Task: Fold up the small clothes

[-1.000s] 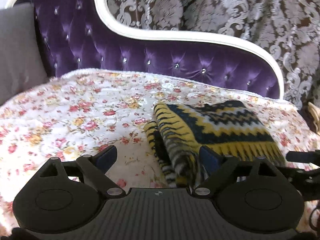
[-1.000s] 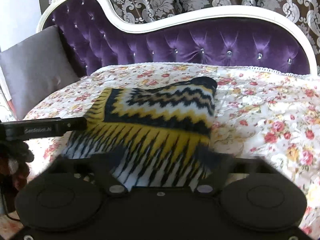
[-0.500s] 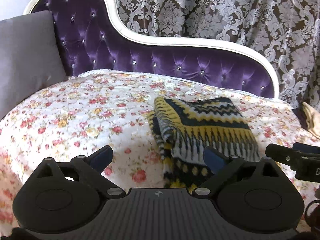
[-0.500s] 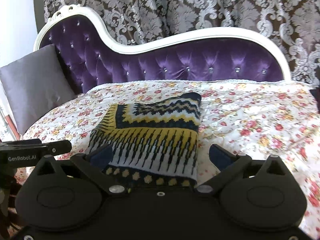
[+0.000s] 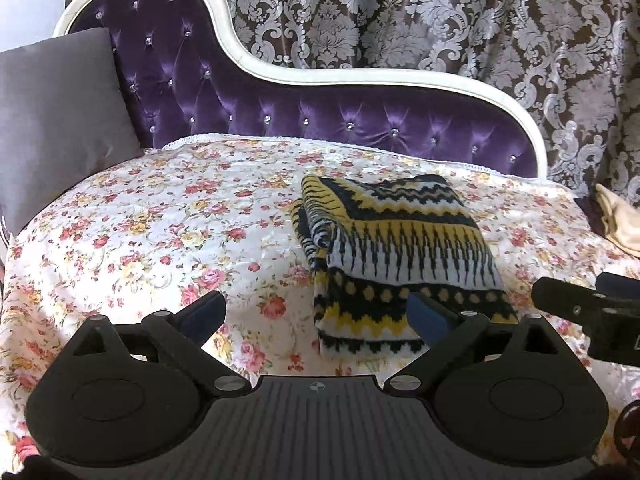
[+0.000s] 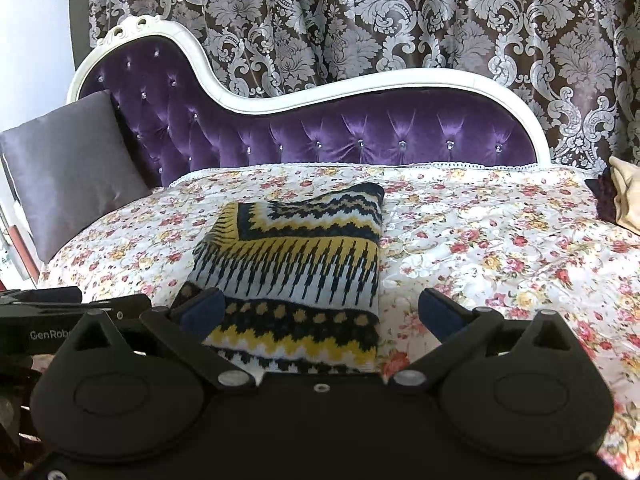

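While both the left gripper (image 5: 316,316) and right gripper (image 6: 320,312) stand wide and empty, folded knit garment (image 5: 392,240) lies on floral cover (image 5: 160,220).

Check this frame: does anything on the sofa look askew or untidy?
Slightly. The folded knit garment lies angled on the floral cover, and its left edge bunches with a lower layer poking out. Nothing looks damaged.

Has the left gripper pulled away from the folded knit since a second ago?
Yes. The left gripper has backed off: the knit and sofa back now look smaller and farther, jaws open and empty.
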`<state>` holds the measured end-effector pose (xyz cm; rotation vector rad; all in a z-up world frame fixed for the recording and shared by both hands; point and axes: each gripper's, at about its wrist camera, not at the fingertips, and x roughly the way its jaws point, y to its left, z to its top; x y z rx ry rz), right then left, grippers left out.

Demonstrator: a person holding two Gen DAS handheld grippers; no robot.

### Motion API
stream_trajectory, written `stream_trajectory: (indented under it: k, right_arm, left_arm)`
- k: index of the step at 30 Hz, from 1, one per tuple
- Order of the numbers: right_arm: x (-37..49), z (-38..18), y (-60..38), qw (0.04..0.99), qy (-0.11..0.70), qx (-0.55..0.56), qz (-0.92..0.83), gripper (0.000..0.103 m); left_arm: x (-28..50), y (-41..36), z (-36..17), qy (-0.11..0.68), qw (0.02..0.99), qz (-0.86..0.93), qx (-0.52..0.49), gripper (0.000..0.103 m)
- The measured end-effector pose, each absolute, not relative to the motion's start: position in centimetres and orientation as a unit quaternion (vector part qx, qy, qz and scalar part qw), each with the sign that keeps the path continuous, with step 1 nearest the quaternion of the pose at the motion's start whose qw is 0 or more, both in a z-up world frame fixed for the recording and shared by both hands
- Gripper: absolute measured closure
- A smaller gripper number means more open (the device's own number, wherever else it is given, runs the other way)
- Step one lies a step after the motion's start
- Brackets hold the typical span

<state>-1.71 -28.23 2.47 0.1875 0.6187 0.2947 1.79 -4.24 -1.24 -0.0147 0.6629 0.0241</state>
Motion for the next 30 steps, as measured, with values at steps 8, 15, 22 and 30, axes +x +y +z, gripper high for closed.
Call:
stream_trajectory:
  k: [8,15,22,30]
  right_arm:
    - [-3.3,2.5,-28.2,0.936,0.307,0.098,0.142,0.000]
    - [-3.6,2.7,-28.4,0.936,0.307,0.102,0.139,0.000]
    - [-3.6,2.6,-28.4,0.936,0.309,0.098,0.138,0.000]
    - [-3.6,2.6,-28.3,0.936,0.311,0.093,0.135,0.000]
  left_arm:
    - [0.5,-4.7,-1.3,0.330,0.944,0.002,-0.014,0.005]
    - [0.3,-5.3,-1.1,0.334,0.942,0.002,-0.013,0.005]
    - [0.6,-5.4,-1.2,0.360,0.933,0.033,-0.004,0.006]
    - [0.5,-5.2,-1.0,0.360,0.932,0.044,-0.012,0.006]
